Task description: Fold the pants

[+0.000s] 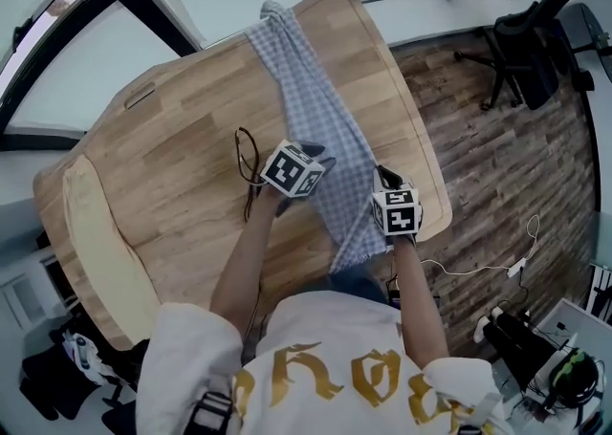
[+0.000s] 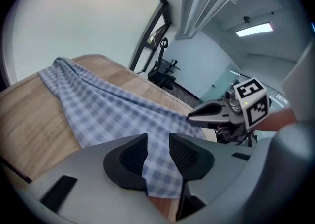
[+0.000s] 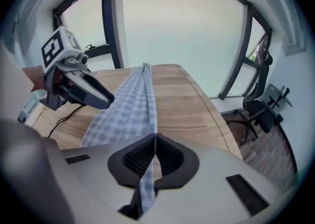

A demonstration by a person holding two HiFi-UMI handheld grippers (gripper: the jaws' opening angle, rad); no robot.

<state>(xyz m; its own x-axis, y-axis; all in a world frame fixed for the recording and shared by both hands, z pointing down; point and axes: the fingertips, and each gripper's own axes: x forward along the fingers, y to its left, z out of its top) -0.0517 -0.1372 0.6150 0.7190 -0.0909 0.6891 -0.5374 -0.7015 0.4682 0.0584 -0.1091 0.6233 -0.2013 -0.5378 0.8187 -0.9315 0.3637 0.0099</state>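
Across table (image 1: 172,137), pants (image 1: 316,108) stretched lengthwise, far edge to near

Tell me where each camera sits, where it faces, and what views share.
Head view: on the person's head, steeply down at table and pants; shows forearms, left gripper, right gripper.
Left gripper view: on left gripper, along its parted jaws, across pants toward right gripper.
Right gripper view: on right gripper, along jaws shut on pants, toward window; left gripper shows.
Shared: pants and table, all three.
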